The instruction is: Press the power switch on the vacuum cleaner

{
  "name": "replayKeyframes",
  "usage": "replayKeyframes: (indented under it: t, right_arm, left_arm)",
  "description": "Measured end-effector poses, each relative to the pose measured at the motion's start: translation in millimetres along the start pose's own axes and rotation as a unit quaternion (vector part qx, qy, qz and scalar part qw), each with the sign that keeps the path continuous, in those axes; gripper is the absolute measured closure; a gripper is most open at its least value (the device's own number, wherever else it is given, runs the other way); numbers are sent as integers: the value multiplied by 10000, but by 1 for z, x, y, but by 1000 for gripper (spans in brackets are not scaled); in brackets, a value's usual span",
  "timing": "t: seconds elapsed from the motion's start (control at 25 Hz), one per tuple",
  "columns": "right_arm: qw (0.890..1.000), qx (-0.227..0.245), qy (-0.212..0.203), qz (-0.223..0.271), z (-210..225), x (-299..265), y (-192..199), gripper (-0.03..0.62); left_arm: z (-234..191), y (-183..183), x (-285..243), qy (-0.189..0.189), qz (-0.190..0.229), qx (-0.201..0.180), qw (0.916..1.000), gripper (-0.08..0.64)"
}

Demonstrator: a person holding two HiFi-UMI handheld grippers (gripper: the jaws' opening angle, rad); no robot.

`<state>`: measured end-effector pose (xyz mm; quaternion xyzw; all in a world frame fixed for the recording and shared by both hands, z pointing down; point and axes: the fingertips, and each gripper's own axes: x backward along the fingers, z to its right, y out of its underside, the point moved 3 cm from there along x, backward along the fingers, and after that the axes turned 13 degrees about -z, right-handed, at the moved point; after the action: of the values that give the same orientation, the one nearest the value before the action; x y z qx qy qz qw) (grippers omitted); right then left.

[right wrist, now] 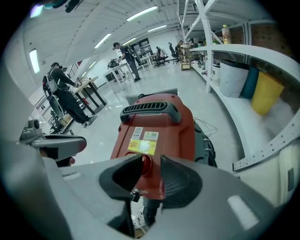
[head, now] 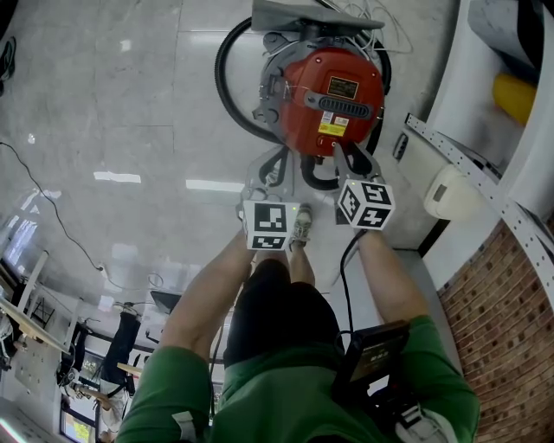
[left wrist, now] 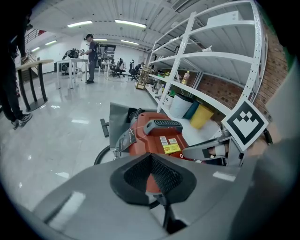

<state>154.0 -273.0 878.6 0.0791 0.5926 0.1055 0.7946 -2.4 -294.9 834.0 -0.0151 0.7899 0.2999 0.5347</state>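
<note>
Shiny grey floor (head: pixel 130 104) fills a big bright room, and the red vacuum cleaner (head: pixel 333 99) stands on it just in front of the person's shoe (head: pixel 301 227). It has a black handle (right wrist: pixel 151 108) on top and a yellow sticker (right wrist: pixel 143 146) below that. At its near end sits a small round red button (right wrist: pixel 146 164).

A black hose (head: pixel 227 86) curls round the left side of the vacuum cleaner. Thin white wires (head: pixel 372 17) lie on the floor behind it. To the right stands a tall white shelf rack (left wrist: pixel 211 61), close to the vacuum cleaner but not touching it. A white bin (right wrist: pixel 232 77) and a yellow bin (right wrist: pixel 265 91) sit on its low shelf. A brick wall (head: pixel 511 320) runs behind the rack. Far off, people (right wrist: pixel 124 56) stand at worktops (right wrist: pixel 89 84).

The right tool (right wrist: pixel 151 159) points down at the near end of the vacuum cleaner. Its jaws are spread apart, and the red button shows in the gap between them. The pads do not squeeze it.

The left tool (left wrist: pixel 150 155) hangs just beside the right one, a little farther back from the vacuum cleaner. Its tips are pressed together and it holds nothing. It touches nothing either.
</note>
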Motion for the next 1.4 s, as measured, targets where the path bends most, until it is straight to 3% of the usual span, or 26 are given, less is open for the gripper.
replayKeyframes:
  t: [0.56,1.0,1.4]
  right_arm:
    - [10000,18,30,-23,1,-2,0,480]
    - [9980,383,490,-97,2,-5,1,491]
    - [9973,261,549,-418,4,10,-4,494]
  left_arm:
    - [0,0,1,-43,-9,7,10000,552]
    - [-7,-1,7,-148,39,56,9999,552]
    - [-16,-3,32,-348,201,136,9991,552]
